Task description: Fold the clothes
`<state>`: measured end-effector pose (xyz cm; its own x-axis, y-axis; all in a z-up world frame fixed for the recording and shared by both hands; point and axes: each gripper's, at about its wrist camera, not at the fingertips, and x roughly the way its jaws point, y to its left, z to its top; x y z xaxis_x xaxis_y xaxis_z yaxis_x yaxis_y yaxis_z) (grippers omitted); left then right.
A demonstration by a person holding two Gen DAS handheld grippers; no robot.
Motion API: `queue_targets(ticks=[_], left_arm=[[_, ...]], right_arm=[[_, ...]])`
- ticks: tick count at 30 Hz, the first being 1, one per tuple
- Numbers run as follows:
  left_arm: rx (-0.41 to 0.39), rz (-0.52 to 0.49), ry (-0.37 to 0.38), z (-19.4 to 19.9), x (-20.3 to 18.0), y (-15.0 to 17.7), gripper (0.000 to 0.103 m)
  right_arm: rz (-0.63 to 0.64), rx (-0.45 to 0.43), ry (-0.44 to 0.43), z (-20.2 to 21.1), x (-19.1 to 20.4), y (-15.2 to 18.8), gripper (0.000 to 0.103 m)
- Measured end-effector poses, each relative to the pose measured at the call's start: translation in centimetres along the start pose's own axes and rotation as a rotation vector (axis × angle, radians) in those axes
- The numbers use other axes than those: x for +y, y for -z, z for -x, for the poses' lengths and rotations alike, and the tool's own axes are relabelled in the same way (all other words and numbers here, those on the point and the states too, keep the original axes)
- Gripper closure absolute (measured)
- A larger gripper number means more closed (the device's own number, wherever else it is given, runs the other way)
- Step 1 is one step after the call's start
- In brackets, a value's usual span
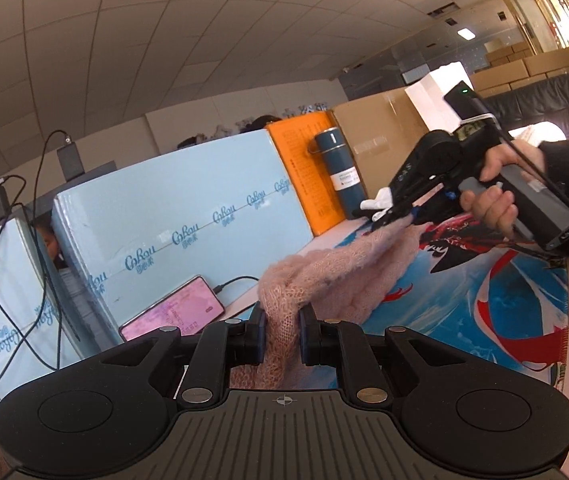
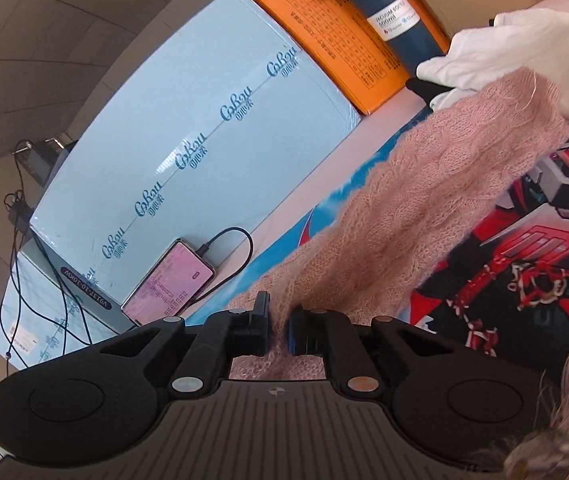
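Across the table, a printed mat (image 1: 496, 312) in blue, red and black lies under a pink knitted sweater (image 2: 424, 200), which is lifted and stretched between both tools. Behind it stand pale blue boxes (image 1: 188, 200), an orange box (image 2: 336, 36), a dark blue flask (image 1: 336, 168) and a phone (image 2: 170, 282) with a lit pink screen on a cable. Only the left wrist view shows the right gripper (image 1: 388, 216) from outside, clenched on the sweater's far end in a bare hand (image 1: 492, 192). Only the right wrist view shows a white cloth (image 2: 524, 48) beside the flask. The left gripper (image 1: 282, 326) is clamped on a bunch of knit.
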<state>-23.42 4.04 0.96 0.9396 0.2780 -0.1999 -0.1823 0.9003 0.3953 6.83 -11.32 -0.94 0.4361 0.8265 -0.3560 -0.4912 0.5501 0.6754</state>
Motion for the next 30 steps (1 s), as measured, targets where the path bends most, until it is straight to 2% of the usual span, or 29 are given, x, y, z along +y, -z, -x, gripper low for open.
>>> queue_targets(ticks=[4,7,12,14,15,17,18,19,21,22,23,26,28,30], left_arm=[[-0.022,0.023,0.053,1.2,0.8,0.3,0.088],[-0.005,0.030,0.097,1.8,1.0,0.6,0.088],[0.067,0.013,0.139,2.8,0.3,1.0,0.088],[0.124,-0.010,0.145,3.0,0.3,1.2,0.085],[0.154,-0.008,0.151,3.1,0.3,1.5,0.083],[0.216,-0.003,0.162,3.4,0.5,2.0,0.082],[0.242,0.001,0.164,3.5,0.6,2.2,0.080],[0.241,0.014,0.149,3.8,0.8,2.3,0.079],[0.214,0.059,0.105,4.5,1.3,2.3,0.066],[0.184,0.106,0.079,4.8,1.8,2.2,0.049],[0.152,0.156,0.055,5.2,2.2,2.1,0.034],[0.080,0.291,-0.009,5.5,3.3,1.7,0.019],[0.087,0.362,-0.063,5.0,3.8,1.5,0.017],[0.103,0.426,-0.117,4.5,4.1,1.5,0.017]], right_arm=[[0.079,-0.072,-0.002,6.1,1.5,1.7,0.095],[0.135,-0.079,0.028,9.0,1.8,3.4,0.095],[0.169,-0.005,0.100,10.1,0.8,5.9,0.095],[0.180,0.032,0.111,10.2,0.4,6.6,0.094],[0.175,0.034,0.115,10.4,0.1,6.6,0.092],[0.165,0.005,0.130,11.2,-0.5,6.3,0.078],[0.161,-0.009,0.138,11.6,-0.8,6.2,0.060],[0.155,-0.025,0.147,12.0,-1.1,6.0,0.050],[0.139,-0.080,0.182,12.8,-2.1,4.9,0.044],[0.127,-0.109,0.213,13.1,-2.7,4.3,0.037],[0.115,-0.138,0.244,13.3,-3.4,3.8,0.035],[0.081,-0.222,0.363,13.8,-5.5,2.1,0.031],[0.064,-0.253,0.428,13.7,-7.0,0.7,0.030],[0.051,-0.244,0.477,13.0,-8.1,-0.8,0.030]])
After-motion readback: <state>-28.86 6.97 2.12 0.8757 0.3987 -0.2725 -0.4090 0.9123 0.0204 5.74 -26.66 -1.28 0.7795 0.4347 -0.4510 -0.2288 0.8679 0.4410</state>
